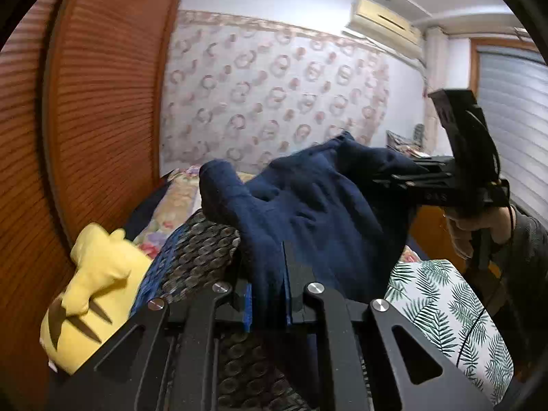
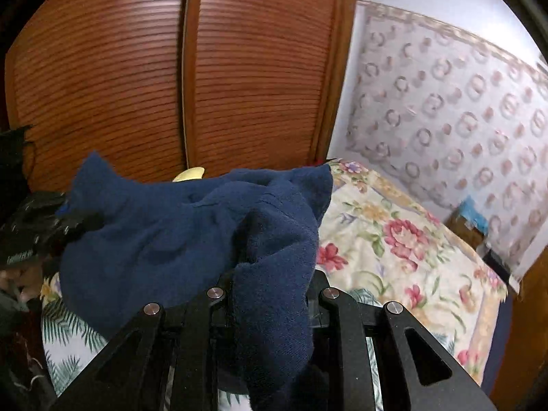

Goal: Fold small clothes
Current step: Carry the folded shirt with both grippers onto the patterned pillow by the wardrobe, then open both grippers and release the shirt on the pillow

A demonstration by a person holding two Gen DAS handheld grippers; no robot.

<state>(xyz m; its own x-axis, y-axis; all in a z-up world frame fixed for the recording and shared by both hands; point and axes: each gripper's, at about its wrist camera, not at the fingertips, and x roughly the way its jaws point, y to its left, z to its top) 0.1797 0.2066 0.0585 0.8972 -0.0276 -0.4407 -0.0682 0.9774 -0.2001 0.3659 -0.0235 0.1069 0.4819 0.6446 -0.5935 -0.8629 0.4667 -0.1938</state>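
Soft, fuzzy navy-blue fleece garment (image 1: 318, 212) hangs bunched between both tools, left tool (image 1: 270, 284) and right tool (image 2: 274, 294) each clamped on its cloth, above the floral bed (image 2: 394, 239).

Yellow plush toy (image 1: 92, 284) beside wooden louvred wardrobe (image 2: 178, 78), floral bedspread (image 2: 394, 239).

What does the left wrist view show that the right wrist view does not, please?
Only the left wrist view shows the yellow plush toy in full, the air conditioner, the window blind and the person's hand holding the right gripper. Only the right wrist view shows the floral bedspread widely. Both show the navy garment, the wooden wardrobe and the leaf-print cloth.
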